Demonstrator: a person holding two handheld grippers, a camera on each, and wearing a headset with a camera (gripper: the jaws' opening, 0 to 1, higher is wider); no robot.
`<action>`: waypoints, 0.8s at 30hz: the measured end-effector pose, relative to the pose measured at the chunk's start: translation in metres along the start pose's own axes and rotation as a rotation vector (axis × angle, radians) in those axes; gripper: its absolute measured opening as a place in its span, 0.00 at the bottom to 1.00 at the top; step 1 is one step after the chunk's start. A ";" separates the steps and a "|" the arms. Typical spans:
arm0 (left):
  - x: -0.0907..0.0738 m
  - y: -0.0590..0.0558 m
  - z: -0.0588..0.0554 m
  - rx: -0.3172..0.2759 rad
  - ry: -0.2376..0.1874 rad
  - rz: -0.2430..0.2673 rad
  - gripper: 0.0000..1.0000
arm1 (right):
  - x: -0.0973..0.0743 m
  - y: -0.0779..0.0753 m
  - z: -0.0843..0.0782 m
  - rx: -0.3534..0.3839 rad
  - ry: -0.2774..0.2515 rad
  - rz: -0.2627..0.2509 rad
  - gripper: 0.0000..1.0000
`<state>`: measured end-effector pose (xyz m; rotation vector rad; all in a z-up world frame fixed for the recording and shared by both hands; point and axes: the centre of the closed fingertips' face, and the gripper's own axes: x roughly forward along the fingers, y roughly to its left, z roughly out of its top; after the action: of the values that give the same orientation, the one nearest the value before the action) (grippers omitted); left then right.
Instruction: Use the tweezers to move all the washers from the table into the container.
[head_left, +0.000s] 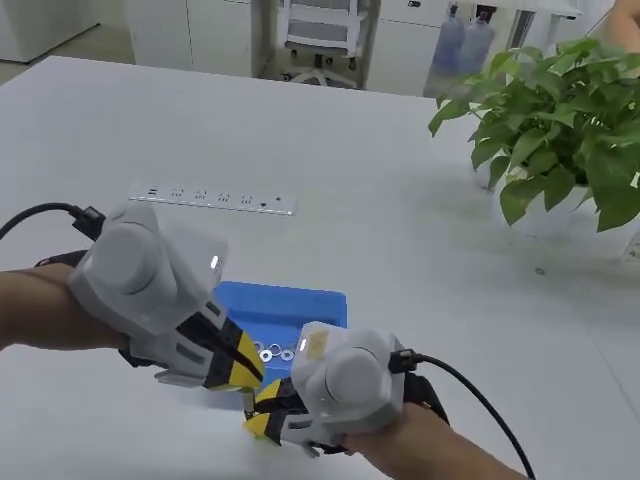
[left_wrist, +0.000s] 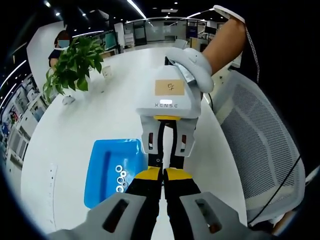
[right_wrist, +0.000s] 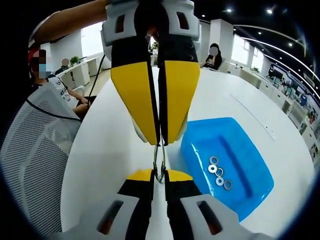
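Note:
My two grippers meet tip to tip just in front of a blue tray (head_left: 300, 305). Thin metal tweezers (right_wrist: 163, 157) run between them. The left gripper (head_left: 243, 372) is shut on one end, its yellow jaws coming down from the top of the right gripper view (right_wrist: 159, 142). Shut on the other end is the right gripper (right_wrist: 159, 175), which hangs down into the left gripper view (left_wrist: 165, 161) above the left gripper (left_wrist: 163, 172). Several steel washers (right_wrist: 218, 175) lie in a short row inside the blue tray (right_wrist: 250, 165); the washers (head_left: 275, 352) sit near its front edge.
A white power strip (head_left: 215, 199) lies on the white table behind the tray. A potted plant (head_left: 560, 130) stands at the far right. A mesh chair (left_wrist: 260, 150) is beside the table edge. People sit in the background.

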<state>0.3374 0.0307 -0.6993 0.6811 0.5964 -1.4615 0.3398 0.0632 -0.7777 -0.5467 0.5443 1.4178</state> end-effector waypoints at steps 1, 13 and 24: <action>-0.001 0.000 0.000 0.001 0.000 0.001 0.05 | -0.001 0.000 0.001 0.008 0.000 0.001 0.10; -0.016 0.004 0.013 0.018 -0.004 0.007 0.05 | -0.013 -0.004 0.018 0.006 -0.024 -0.025 0.09; -0.027 0.010 0.024 0.040 -0.003 0.017 0.05 | -0.023 -0.013 0.030 -0.009 -0.027 -0.045 0.09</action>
<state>0.3456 0.0315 -0.6622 0.7140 0.5590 -1.4614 0.3513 0.0644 -0.7399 -0.5432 0.5021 1.3839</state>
